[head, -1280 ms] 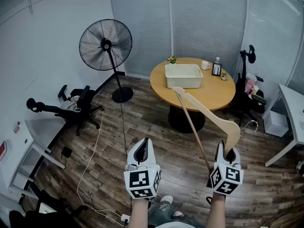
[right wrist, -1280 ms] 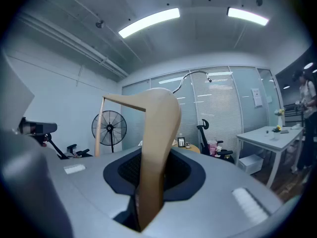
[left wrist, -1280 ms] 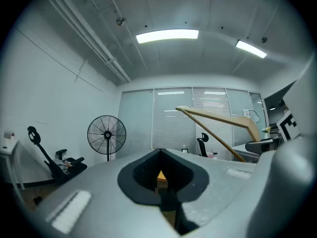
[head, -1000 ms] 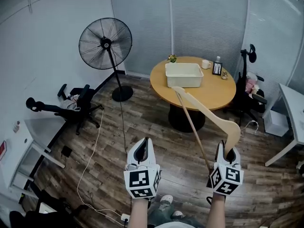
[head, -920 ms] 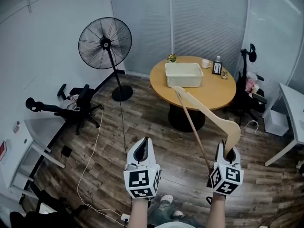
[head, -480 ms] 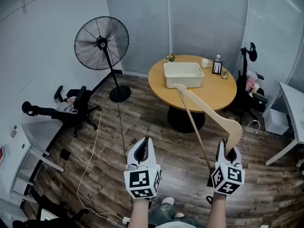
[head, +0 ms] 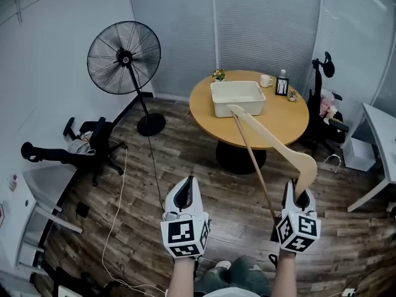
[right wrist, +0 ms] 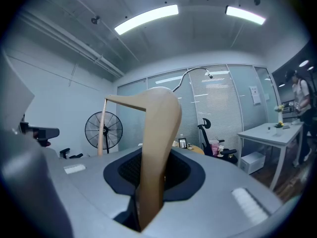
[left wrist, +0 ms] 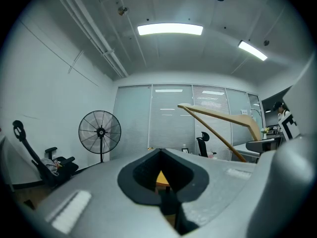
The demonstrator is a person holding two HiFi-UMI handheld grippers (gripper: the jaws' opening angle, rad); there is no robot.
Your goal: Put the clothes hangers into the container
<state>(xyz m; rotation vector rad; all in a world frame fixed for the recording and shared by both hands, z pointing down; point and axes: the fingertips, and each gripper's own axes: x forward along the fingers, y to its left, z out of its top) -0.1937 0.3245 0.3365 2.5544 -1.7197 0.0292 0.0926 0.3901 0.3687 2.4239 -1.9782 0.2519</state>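
A wooden clothes hanger (head: 272, 144) sticks up and forward out of my right gripper (head: 297, 193), which is shut on its end. In the right gripper view the hanger (right wrist: 158, 133) rises between the jaws of the right gripper (right wrist: 153, 172), its metal hook curving above. The hanger's far tip lines up with the white basket container (head: 250, 109) on the round wooden table (head: 278, 119) ahead. My left gripper (head: 187, 184) is held level beside it, shut and holding nothing. In the left gripper view the left gripper (left wrist: 159, 155) points at the table, with the hanger (left wrist: 218, 115) at the upper right.
A standing fan (head: 124, 57) is at the left, and a tipped office chair (head: 80, 144) lies beside it. A cable (head: 117, 197) runs over the wood floor. A cup (head: 265, 80), a bottle and a small frame stand on the table. A black chair (head: 325, 113) and a white desk (head: 380, 135) are at the right.
The whole view has moved forward toward the table, and the fan and tipped chair have slid left. Both grippers keep their places in the view, and the hanger stays held.
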